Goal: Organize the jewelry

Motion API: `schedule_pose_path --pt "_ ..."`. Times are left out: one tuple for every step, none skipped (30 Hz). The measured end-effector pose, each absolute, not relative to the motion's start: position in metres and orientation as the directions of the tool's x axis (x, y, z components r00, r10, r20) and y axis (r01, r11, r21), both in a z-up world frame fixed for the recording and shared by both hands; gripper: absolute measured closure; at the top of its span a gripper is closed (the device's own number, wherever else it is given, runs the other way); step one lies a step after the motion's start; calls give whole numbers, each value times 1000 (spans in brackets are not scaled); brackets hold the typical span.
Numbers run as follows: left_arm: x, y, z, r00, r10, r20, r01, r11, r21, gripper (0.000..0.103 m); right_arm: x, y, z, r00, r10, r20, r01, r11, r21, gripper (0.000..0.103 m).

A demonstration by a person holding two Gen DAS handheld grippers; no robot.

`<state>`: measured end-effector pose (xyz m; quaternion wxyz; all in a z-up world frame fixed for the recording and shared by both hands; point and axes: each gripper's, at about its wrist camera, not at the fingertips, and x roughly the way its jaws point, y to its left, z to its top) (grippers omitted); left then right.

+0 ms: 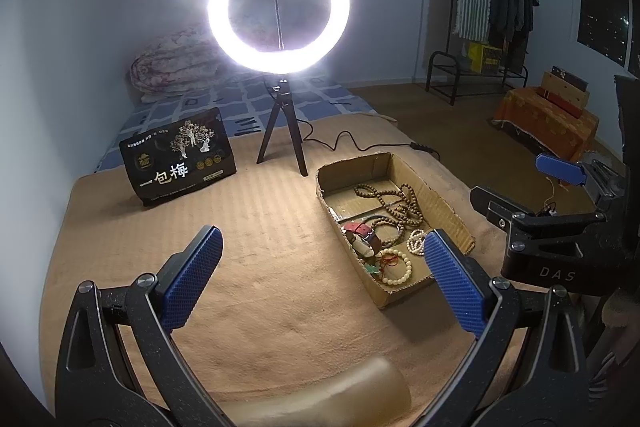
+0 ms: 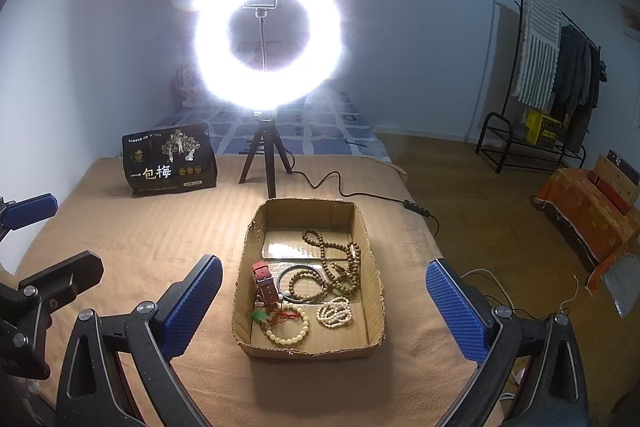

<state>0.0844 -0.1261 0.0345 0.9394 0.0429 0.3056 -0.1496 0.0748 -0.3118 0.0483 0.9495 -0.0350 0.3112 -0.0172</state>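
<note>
The left gripper (image 1: 322, 283) has its blue-padded fingers spread wide apart with nothing between them, held above the tan blanket (image 1: 256, 235). The right gripper (image 2: 324, 303) is likewise wide apart and holds nothing; seen from its own camera, its fingers frame the cardboard box (image 2: 370, 259) without touching it.

The box is the landmark. It lies open-topped on the blanket, and all the jewelry sits inside it. A long string of brown wooden beads (image 2: 340, 259) coils through the middle and far half of the box. Just beside it, toward the near side, lies a smaller brown bead bracelet (image 2: 306, 281) over a thin dark bangle (image 2: 285, 273). A red strap (image 2: 266, 281) rests against the box's left wall. In the near end are a cream bead bracelet (image 2: 286, 327) with red cord and a green charm (image 2: 258, 315), and a white pearl bracelet (image 2: 335, 311) to its right.

Beyond the box's far end stands a lit ring light (image 2: 266, 35) on a small black tripod (image 2: 262, 155), its cable (image 2: 340, 189) trailing off past the box's far right corner. Far left of the box stands a black snack bag (image 2: 170, 159) with white lettering. Well off to the right of the box, a clothes rack (image 2: 560, 67) stands on the wooden floor.
</note>
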Motion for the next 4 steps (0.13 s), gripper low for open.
schedule_pose_path --pt "84 -126 35 772 -251 -584 304 953 -7 1 75 -312 48 806 -54 -590 11 997 -77 0" --pt "85 -126 35 774 -248 -582 302 953 -5 1 75 -312 48 806 -54 -589 11 997 -77 0" --pt "85 -126 35 775 -248 -582 300 954 -6 1 75 -312 48 806 -54 -589 11 997 -76 0" --pt "85 -125 34 774 -248 -583 301 954 -7 1 74 -312 48 806 -54 -589 12 997 -74 0"
